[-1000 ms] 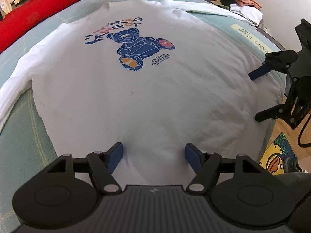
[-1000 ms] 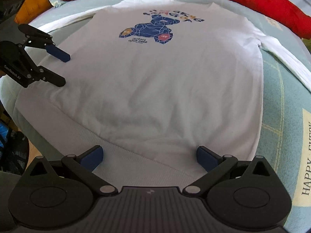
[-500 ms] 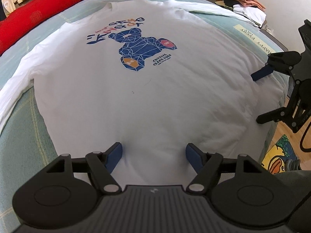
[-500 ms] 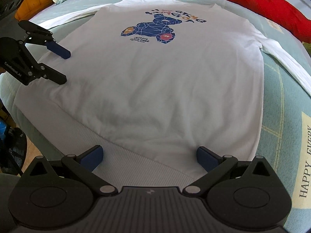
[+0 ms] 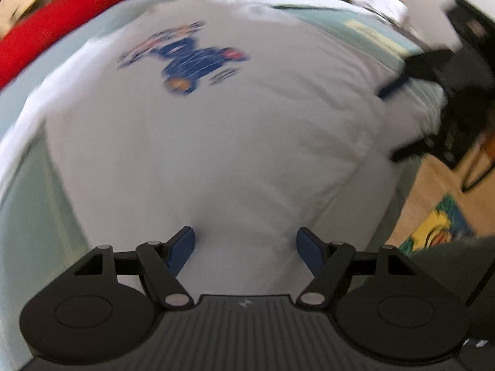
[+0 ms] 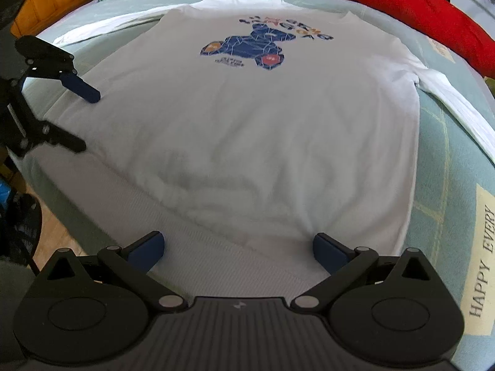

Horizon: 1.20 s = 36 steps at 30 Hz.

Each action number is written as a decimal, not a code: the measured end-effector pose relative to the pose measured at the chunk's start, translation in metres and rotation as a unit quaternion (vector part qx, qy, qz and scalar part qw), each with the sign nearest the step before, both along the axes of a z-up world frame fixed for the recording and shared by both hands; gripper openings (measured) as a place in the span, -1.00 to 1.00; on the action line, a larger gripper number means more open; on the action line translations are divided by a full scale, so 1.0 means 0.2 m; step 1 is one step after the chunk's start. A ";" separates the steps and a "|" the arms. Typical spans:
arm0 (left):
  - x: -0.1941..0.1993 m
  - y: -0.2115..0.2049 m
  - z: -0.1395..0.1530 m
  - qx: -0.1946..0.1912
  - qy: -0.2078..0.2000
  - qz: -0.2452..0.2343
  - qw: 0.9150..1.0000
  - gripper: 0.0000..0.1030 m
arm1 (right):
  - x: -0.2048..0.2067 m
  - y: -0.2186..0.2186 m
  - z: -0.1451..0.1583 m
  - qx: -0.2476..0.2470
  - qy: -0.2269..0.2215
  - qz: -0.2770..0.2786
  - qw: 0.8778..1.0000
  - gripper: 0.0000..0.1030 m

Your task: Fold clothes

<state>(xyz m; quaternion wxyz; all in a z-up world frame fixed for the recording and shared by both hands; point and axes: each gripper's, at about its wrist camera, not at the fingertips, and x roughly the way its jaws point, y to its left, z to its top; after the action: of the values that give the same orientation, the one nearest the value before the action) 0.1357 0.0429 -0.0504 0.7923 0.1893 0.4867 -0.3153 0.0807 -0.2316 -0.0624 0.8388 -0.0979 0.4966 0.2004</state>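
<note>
**White bear-print sweatshirt spread flat on the bed, both grippers open at its hem**

Left wrist view: the picture is smeared with motion blur. A white long-sleeved sweatshirt [image 5: 216, 130] lies face up on a pale green bed [image 5: 34, 216], its soft knit smooth apart from shallow creases. On its chest is a blue faceted bear print [image 5: 191, 65] under blurred lettering. A thick red blanket roll [image 5: 62, 21] runs along the far edge. The left gripper [image 5: 245, 249] hangs over the hem, its 2 blue-padded fingers [image 5: 181, 250] apart with only cloth below them. At the right, the right gripper [image 5: 402, 117] shows its matt black fingers spread.

Right wrist view: sharp. The sweatshirt's ribbed hem band [image 6: 191, 247] crosses the foreground, its fine ridges distinct from the plain body. The right gripper's fingers [image 6: 145, 252] stand wide apart above that band, clamped on nothing. 1 sleeve [image 6: 458, 108] trails off to the right over the bed's checked sheet, which bears a label reading "HAPPY EVERY" [image 6: 482, 259].
</note>
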 end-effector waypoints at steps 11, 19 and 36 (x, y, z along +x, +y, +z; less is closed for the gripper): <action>0.12 -0.04 0.05 -0.028 -0.034 0.047 0.998 0.41 | 0.07 0.08 0.17 -0.015 -0.059 0.035 0.998 1.00; 0.09 0.06 -0.01 -0.029 0.004 0.080 0.996 0.45 | 0.11 0.02 0.01 0.010 -0.015 -0.001 1.000 1.00; 1.00 0.11 0.03 -0.097 -0.072 0.195 0.973 0.43 | 0.07 -0.01 -0.01 -0.009 -0.003 -0.045 0.999 1.00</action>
<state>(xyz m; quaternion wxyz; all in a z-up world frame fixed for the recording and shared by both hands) 0.3359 0.0643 -0.0443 0.8862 0.0348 0.4230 -0.1859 0.0950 -0.2329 -0.0651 0.8475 -0.0835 0.5000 0.1575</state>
